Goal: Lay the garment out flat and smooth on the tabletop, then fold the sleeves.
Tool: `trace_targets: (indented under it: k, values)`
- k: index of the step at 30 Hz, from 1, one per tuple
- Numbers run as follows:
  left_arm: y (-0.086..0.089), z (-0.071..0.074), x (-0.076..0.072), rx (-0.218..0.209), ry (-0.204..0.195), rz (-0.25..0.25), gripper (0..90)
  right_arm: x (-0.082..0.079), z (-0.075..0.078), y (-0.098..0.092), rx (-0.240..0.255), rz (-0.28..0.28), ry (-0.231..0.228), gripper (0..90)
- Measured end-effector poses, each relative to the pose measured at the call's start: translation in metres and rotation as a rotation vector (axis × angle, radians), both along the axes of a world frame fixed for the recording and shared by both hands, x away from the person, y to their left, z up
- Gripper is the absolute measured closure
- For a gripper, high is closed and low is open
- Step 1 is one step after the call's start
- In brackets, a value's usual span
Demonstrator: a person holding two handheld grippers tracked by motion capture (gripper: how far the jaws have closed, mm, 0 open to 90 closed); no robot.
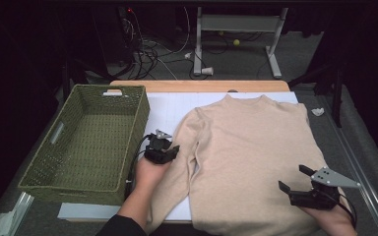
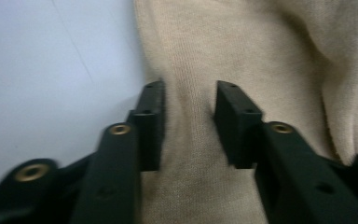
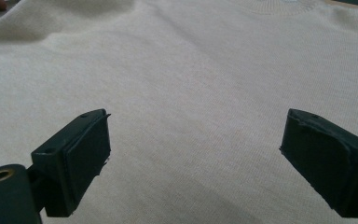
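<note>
**Ana:** One beige sweater (image 1: 256,157) lies flat, front up, across the white sheet (image 1: 165,110) on the table, collar at the far edge, hem at the near one. Its sleeve (image 1: 179,167) runs down beside the body on the basket's side.

**Ben:** And the left gripper (image 1: 163,147) is right on that sleeve. In the left gripper view the jaws stand narrow, with a ridge of knit pinched up between the pads (image 2: 151,123). I'd call that clamped on the sleeve.

**Ana:** Right gripper (image 1: 295,182)?

**Ben:** Jaws well apart, hovering over the lower body of the sweater near the hem on its side, holding nothing. The right gripper view has plain knit between the two pads (image 3: 86,158).

**Ana:** Risks from here?

**Ben:** That pinch looks shallow, taken close to the sleeve's edge. Lift quickly and the knit could slide out. It may also catch only the top layer, so the sleeve would twist rather than fold. With the other side unpinned, a hard pull could drag the whole garment across the sheet and wrinkle it.

**Ana:** Containers?

**Ben:** Just the green woven basket (image 1: 44,169), left of the sweater, close to the left hand. Nothing inside it.
</note>
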State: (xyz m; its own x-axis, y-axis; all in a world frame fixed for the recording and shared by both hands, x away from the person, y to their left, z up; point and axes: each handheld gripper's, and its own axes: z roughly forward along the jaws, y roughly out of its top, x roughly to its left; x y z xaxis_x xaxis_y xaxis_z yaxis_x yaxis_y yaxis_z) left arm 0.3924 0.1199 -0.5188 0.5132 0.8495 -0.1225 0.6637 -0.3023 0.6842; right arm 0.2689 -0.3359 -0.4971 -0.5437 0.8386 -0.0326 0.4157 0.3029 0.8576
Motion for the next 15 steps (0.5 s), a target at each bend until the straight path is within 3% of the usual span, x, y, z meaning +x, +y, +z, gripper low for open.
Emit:
trace_targets:
  k: [2, 7, 15]
  values:
    - [-0.001, 0.000, 0.000, 0.009, -0.015, -0.001, 75.6, 0.000, -0.001, 0.001, -0.005, 0.002, 0.003, 9.3]
    - [0.002, 0.004, 0.001, -0.030, -0.040, 0.015, 79.4, 0.000, 0.000, 0.003, -0.004, 0.007, 0.003, 9.4]
    - [0.002, 0.020, 0.004, -0.042, -0.064, 0.013, 82.9, 0.001, 0.003, 0.003, 0.012, -0.005, -0.005, 9.7]
